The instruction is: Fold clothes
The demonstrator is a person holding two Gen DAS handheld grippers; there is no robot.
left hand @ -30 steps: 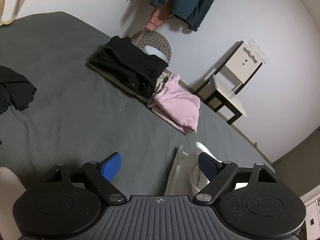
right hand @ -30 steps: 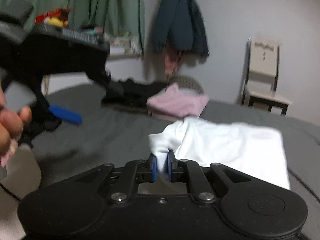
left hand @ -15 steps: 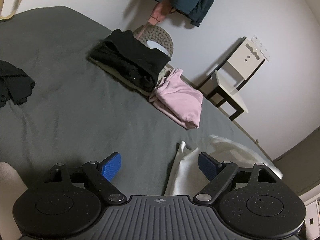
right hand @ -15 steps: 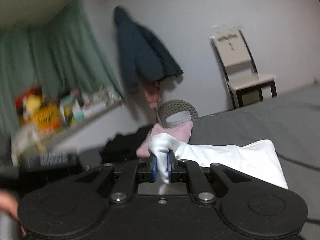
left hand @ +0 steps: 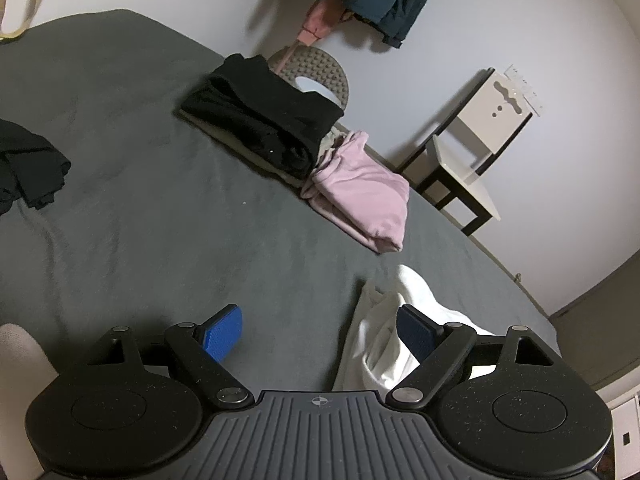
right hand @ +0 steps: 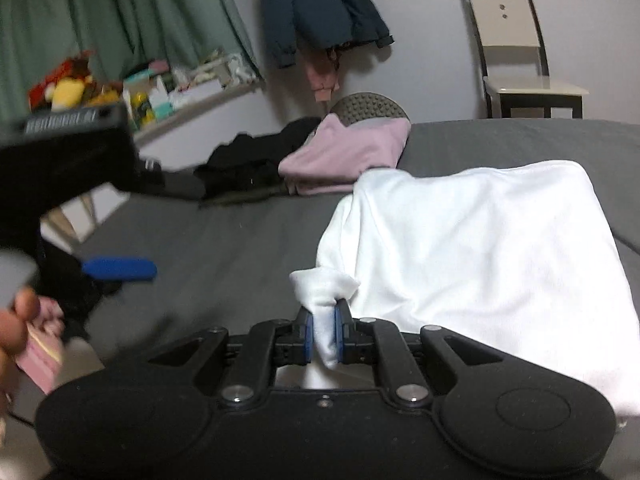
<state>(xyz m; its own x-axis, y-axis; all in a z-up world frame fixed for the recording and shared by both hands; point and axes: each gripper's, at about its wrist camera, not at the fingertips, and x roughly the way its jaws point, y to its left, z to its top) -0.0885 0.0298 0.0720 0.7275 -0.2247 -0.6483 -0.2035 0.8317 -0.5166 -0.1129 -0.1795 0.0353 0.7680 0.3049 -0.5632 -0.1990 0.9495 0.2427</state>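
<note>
A bedroom: a dark grey bed [left hand: 168,208] is serving as the folding surface, with a folded pink garment [left hand: 364,196] and a black pile [left hand: 264,120] lying near the wall. The right gripper [right hand: 323,330] is pinching a bunched corner of the white garment [right hand: 480,248], probably to draw a fold. The left gripper [left hand: 320,330] is hovering wide open, empty, just beside it.

Left tongs [left hand: 320,330] spread wide above grey bed [left hand: 160,200]; white garment [left hand: 380,344] beside right pad.
</note>
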